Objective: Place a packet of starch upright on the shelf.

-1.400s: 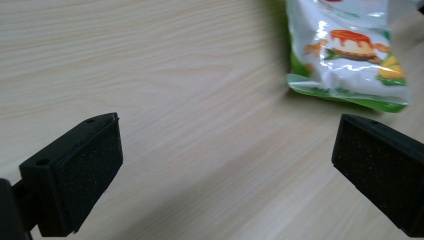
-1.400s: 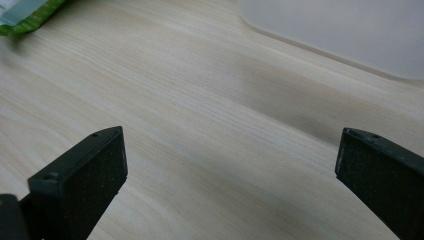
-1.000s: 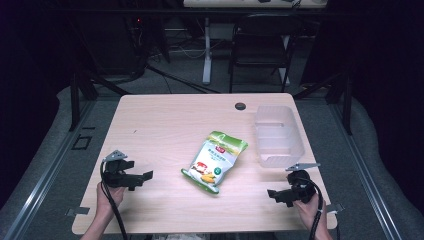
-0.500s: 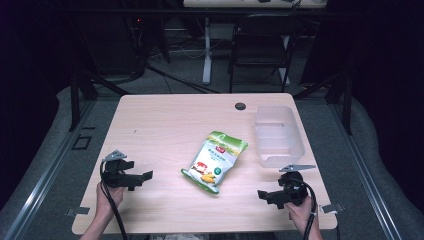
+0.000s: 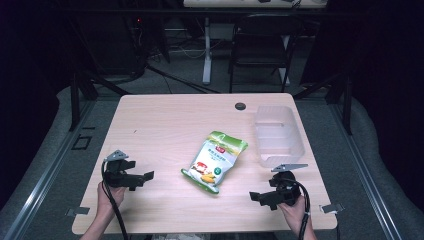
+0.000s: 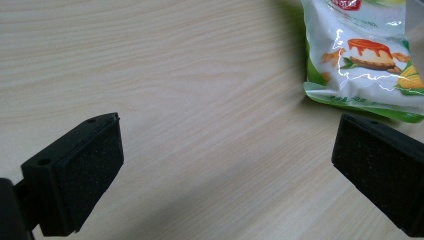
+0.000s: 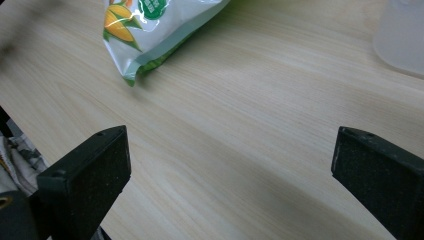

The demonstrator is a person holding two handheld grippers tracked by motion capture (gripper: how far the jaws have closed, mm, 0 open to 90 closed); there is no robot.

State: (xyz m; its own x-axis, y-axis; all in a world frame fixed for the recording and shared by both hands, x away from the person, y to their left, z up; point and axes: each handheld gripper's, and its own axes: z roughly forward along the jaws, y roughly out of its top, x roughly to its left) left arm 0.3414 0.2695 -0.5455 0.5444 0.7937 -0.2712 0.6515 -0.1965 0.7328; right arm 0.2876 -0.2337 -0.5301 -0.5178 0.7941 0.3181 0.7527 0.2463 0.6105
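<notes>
A green and white snack bag lies flat near the middle of the wooden table. It reaches into the left gripper view at the top right and into the right gripper view at the top left. My left gripper rests at the table's front left, open and empty, jaws pointing right toward the bag. My right gripper sits at the front right, open and empty, jaws pointing left. A clear plastic tub stands behind the right gripper; its corner shows in the right gripper view.
A small dark round cap sits in the tabletop near the far edge. A black chair and a white table leg stand beyond the table. The floor around is grey. Bare wood lies between each gripper and the bag.
My right gripper has shifted left and slightly toward the table's front edge. The left gripper, bag and tub have stayed put.
</notes>
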